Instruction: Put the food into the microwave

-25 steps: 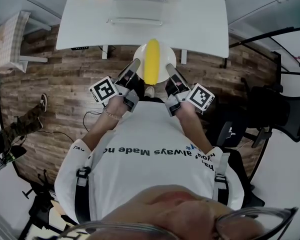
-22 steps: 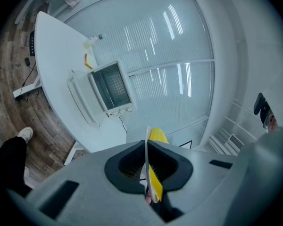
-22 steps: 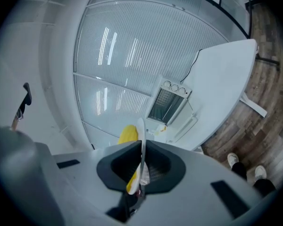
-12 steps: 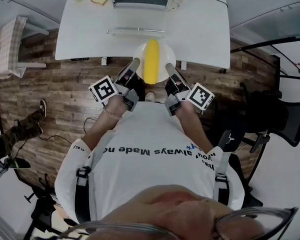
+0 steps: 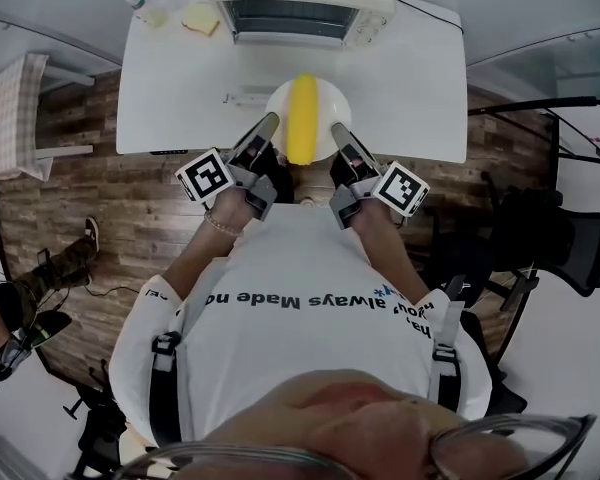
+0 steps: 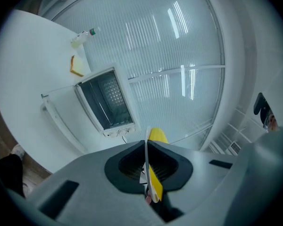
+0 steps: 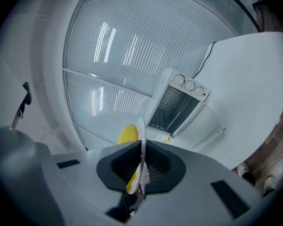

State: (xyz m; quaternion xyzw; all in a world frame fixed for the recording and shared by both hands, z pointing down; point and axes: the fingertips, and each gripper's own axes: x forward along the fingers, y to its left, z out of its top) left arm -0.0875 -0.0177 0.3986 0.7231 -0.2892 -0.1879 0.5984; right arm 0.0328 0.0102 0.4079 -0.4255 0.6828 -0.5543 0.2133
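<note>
The yellow food (image 5: 302,120) is long and lies across the middle of a round white plate (image 5: 325,96). The plate is up in the air over the near edge of the white table (image 5: 410,88). 2 grippers hold it. The left gripper (image 5: 266,128) is at 8 o'clock of the plate, and its jaws pinch the thin plate rim (image 6: 146,157) tight, with the yellow food (image 6: 157,135) peeking up just behind. The right gripper (image 5: 338,133) is at 4 o'clock of the plate, and its jaws pinch the rim (image 7: 141,135) on that side too, with the yellow food (image 7: 128,133) showing next to it. At 12 o'clock of the plate sits the microwave (image 5: 300,8), at the far side of the table. Its door is open and lies down flat toward the person, so the dark inside (image 6: 106,102) shows. At 9 o'clock of the microwave lies a slice of bread (image 5: 200,18), and a small bottle (image 5: 145,10) lies just past it. A black chair (image 5: 560,238) stands at 3 o'clock on the wood floor (image 5: 130,198).
</note>
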